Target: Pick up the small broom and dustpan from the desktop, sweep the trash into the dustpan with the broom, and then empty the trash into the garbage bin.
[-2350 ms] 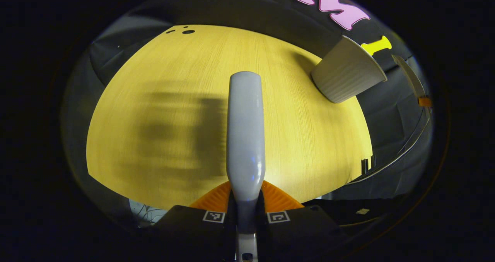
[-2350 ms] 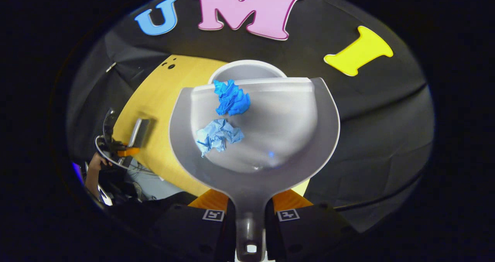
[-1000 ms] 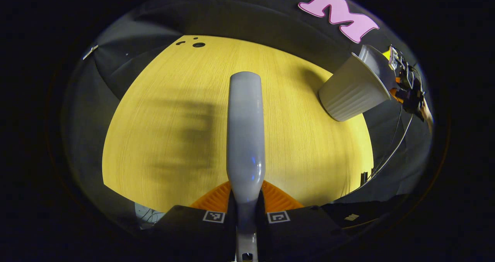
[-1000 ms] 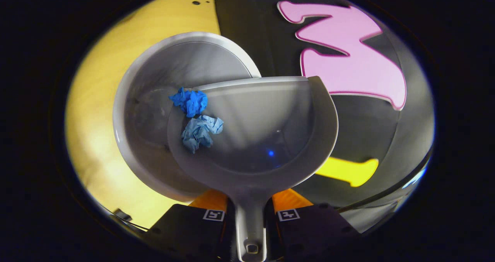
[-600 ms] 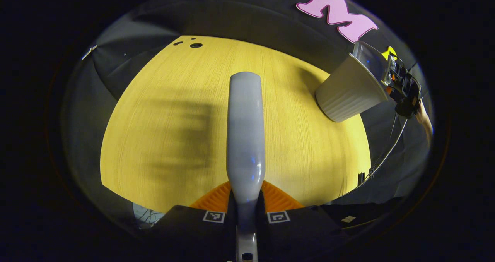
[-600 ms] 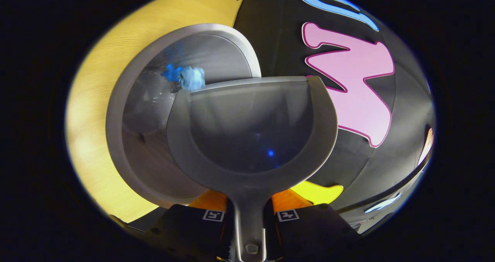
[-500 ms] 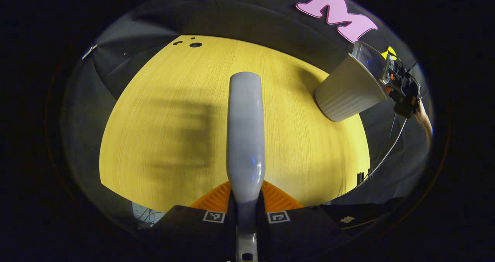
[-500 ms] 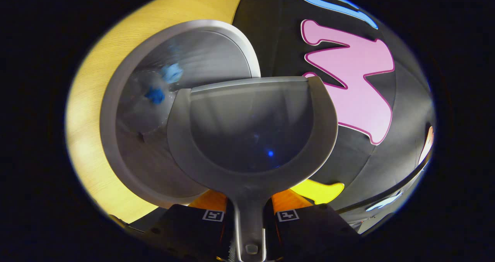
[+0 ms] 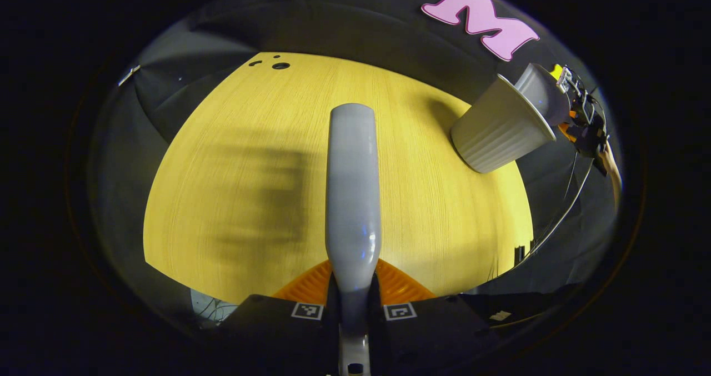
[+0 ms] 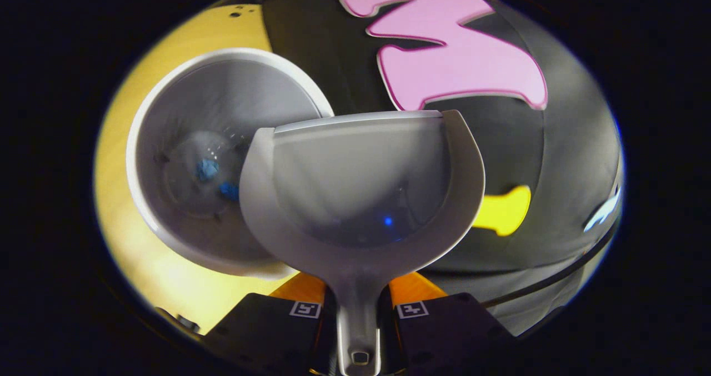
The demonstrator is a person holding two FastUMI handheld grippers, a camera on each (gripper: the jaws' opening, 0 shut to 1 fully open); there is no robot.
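The grey dustpan (image 10: 361,198) sits clamped by its handle between the two fingers of the right gripper (image 10: 358,309), and its scoop is bare. It hangs over the near rim of the white garbage bin (image 10: 183,242), overlapping the bin's mouth on the side nearer the booth wall. Down at the bottom of the bin lie two crumpled scraps of blue paper trash (image 10: 208,169), one paler than the other, close together and partly behind the dustpan's edge.

In the left gripper view the garbage bin (image 9: 500,134) stands near the far right corner of the yellow wooden table (image 9: 250,143), its ribbed side towards the camera. The dustpan (image 9: 541,90) pokes over the bin's far rim, with the right gripper (image 9: 580,126) and a bit of the person's arm just beyond it and a cable looping down from there.

The left gripper (image 9: 354,309) is closed on the grey handle of the small broom (image 9: 353,198), both fingers pressing it; the handle runs straight out above the table, well apart from the bin, with a blurred shadow on the wood beside it
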